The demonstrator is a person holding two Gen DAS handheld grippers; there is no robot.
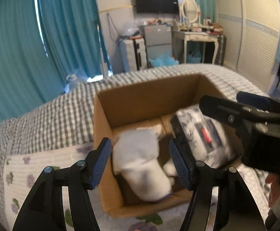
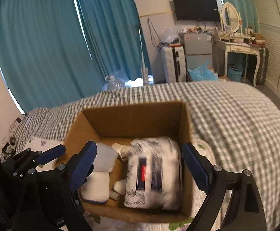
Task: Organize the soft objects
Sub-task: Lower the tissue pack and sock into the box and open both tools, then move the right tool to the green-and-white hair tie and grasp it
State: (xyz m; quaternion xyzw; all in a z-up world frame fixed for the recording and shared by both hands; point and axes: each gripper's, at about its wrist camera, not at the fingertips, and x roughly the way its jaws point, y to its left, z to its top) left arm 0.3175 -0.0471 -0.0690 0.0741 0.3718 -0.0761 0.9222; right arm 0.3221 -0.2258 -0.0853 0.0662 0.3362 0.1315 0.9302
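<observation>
An open cardboard box point(image 1: 140, 96) point(image 2: 132, 115) sits on the bed. Inside lie a white and pale-grey soft toy point(image 1: 142, 163) point(image 2: 99, 175) on the left and a white cushion with dark floral print and a red-marked label point(image 1: 203, 136) point(image 2: 153, 175) on the right. My left gripper point(image 1: 140, 163) is open and empty above the soft toy. My right gripper point(image 2: 140, 171) is open and empty above the cushion; it also shows at the right of the left wrist view point(image 1: 242, 105).
The box rests on a white quilt with purple flowers point(image 1: 43, 165) over a grey checked bedspread point(image 2: 236, 119). Teal curtains point(image 1: 24, 38), a suitcase point(image 1: 134, 54), a small fridge point(image 2: 197, 48) and a dressing table point(image 2: 240, 48) stand beyond the bed.
</observation>
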